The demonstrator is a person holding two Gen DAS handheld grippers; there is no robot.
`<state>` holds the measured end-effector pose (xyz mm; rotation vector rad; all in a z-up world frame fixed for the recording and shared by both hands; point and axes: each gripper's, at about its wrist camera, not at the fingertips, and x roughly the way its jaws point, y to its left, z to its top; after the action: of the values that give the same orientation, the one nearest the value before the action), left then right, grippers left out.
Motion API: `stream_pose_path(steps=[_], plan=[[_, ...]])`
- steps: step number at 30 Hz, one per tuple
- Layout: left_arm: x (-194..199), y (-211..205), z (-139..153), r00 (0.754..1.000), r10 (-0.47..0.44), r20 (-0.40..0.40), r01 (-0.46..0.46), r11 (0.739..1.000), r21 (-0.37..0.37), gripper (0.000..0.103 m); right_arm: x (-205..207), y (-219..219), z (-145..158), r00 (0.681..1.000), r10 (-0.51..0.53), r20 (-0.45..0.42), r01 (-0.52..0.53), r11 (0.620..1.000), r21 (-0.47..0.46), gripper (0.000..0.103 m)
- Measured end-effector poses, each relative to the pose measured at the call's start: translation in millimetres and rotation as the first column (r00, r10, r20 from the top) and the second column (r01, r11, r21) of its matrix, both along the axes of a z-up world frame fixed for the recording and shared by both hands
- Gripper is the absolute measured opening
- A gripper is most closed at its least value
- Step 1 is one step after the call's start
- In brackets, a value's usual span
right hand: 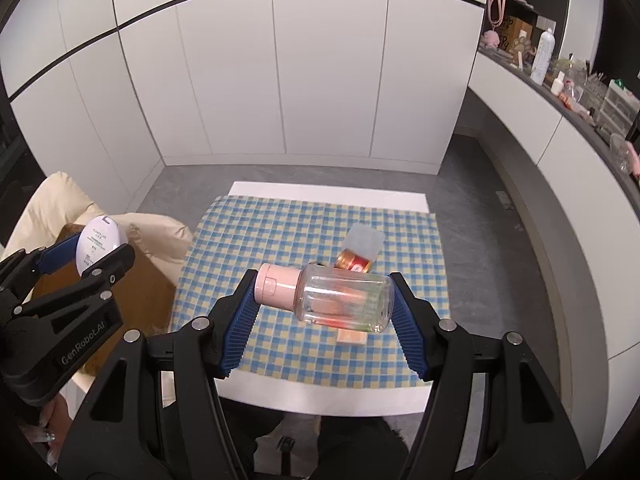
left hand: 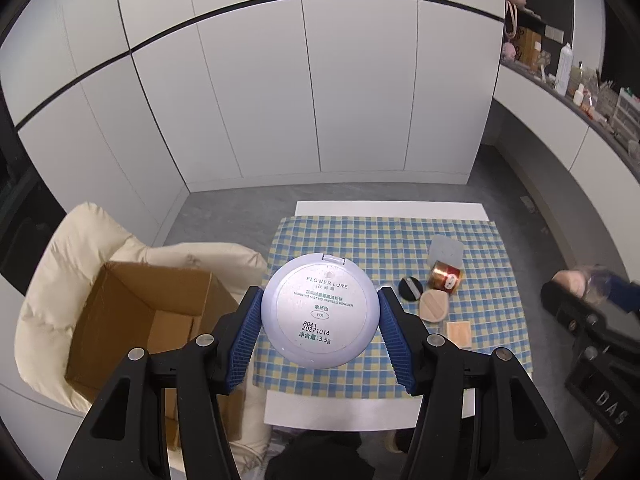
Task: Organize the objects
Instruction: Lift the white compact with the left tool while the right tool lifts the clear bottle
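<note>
My left gripper [left hand: 319,308] is shut on a round pale-lilac powder compact [left hand: 320,310], label side up, above the table's left edge. It also shows in the right wrist view, the left gripper [right hand: 86,258] holding the compact [right hand: 98,249] over the cardboard box [right hand: 136,300]. My right gripper [right hand: 323,298] is shut on a clear bottle with a pink cap [right hand: 328,298], held lying sideways above the checked cloth [right hand: 280,232]. The open brown box [left hand: 136,320] sits on a cream cushion [left hand: 72,248] left of the table.
On the checked cloth [left hand: 340,236] lie a red-gold tin [left hand: 444,278], a clear square lid [left hand: 446,250], a black puff [left hand: 410,288], a beige puff [left hand: 434,306] and a small peach pad [left hand: 459,334]. A cluttered counter [right hand: 580,92] runs along the right wall.
</note>
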<state>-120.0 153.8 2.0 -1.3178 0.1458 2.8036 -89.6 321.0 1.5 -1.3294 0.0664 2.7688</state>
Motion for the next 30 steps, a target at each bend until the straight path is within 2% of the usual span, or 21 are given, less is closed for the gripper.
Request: stream_pose_path(steps=[11,17,24,28,30], plan=[[47,-15,-6,0.999,0.020,-0.039,-0.018,0.999,0.050,0.058,42,-14,-20,1.000,0.025,0.017,-0.024,0.999,-0.048,0.066],[69,-16,-8,0.999,0.011,-0.051,-0.008,0.998,0.064,0.058,61,-24,-22,0.999,0.035,0.000,-0.035,0.999,0.000,0.066],[101,-18,-17,0.997,0.021,-0.072,-0.017,0.999,0.051,0.058,86,-30,-30,1.000,0.022,-0.023,-0.021,0.999,0.031,0.066],[116,-21,-21,0.998,0.009,-0.066,-0.006,0.999,0.044,0.058,99,-37,-31,0.999,0.015,-0.037,-0.012,0.996,0.092,0.066],[123,-24,-20,0.997,0.018,-0.080,-0.016,0.999,0.033,0.058,103,-37,-32,0.999,0.024,-0.037,-0.021,0.996,0.085,0.066]])
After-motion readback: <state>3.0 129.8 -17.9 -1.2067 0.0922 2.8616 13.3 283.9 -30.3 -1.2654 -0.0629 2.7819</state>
